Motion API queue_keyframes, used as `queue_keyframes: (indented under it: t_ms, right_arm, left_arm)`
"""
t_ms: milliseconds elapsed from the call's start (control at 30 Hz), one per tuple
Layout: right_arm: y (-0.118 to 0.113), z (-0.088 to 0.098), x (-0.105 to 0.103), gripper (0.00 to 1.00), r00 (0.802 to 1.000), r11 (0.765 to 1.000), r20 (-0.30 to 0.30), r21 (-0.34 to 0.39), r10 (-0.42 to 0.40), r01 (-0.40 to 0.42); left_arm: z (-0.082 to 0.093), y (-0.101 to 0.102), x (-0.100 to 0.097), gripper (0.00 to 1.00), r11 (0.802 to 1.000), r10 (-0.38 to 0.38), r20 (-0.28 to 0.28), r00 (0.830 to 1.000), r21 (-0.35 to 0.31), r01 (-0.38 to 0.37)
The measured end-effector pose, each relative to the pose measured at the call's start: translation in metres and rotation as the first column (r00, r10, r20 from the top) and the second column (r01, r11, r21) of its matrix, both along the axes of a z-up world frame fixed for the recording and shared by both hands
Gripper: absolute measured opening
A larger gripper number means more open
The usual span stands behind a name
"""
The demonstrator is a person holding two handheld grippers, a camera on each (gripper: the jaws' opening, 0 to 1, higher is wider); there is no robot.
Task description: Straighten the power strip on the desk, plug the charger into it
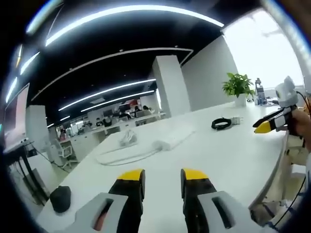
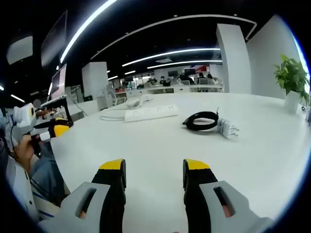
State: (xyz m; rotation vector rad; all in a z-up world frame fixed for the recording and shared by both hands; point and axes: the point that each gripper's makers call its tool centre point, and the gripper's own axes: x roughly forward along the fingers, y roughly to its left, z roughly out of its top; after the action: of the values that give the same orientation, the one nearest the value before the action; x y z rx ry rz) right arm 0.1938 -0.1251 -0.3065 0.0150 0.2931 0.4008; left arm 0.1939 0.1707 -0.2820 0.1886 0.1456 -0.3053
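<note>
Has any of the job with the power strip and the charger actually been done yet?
Nothing looks done. The long white power strip lies at an angle on the white desk, its sockets empty. The white charger with its coiled black cable rests beside it, unplugged. The left gripper and the right gripper are both open and empty. Straightening and plugging remain.

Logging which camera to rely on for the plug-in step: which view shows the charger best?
The right gripper view: the charger lies near the centre of the desk, its white body and coiled black cable distinct, right of the power strip. In the left gripper view the charger is smaller and farther away.
</note>
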Motion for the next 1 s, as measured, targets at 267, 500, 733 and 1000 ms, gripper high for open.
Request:
queue_keyframes:
  t_ms: [267, 500, 733, 1000]
  right_arm:
    - [-0.0017, -0.0018, 0.0007, 0.47, 1.000, 1.000, -0.006, -0.001, -0.003, 0.003]
    - [-0.0036, -0.0007, 0.0017, 0.47, 1.000, 1.000, -0.004, -0.004, -0.005, 0.005]
    - [-0.0038, -0.0002, 0.0033, 0.47, 1.000, 1.000, -0.003, -0.006, -0.003, 0.003]
    - [-0.0014, -0.0006, 0.0051, 0.47, 1.000, 1.000, -0.005, -0.010, 0.002, -0.002]
  left_arm:
    - [-0.0028, -0.0037, 0.0001, 0.28, 1.000, -0.016, -0.011, 1.000, 0.008, 0.016]
    - [-0.0041, -0.0084, 0.0010, 0.28, 0.999, -0.029, -0.019, 0.999, 0.015, 0.029]
    - [-0.0047, -0.0077, 0.0021, 0.28, 0.999, -0.025, -0.023, 0.999, 0.027, 0.026]
    - [-0.0054, -0.0068, 0.0037, 0.28, 1.000, -0.022, -0.025, 0.999, 0.021, 0.022]
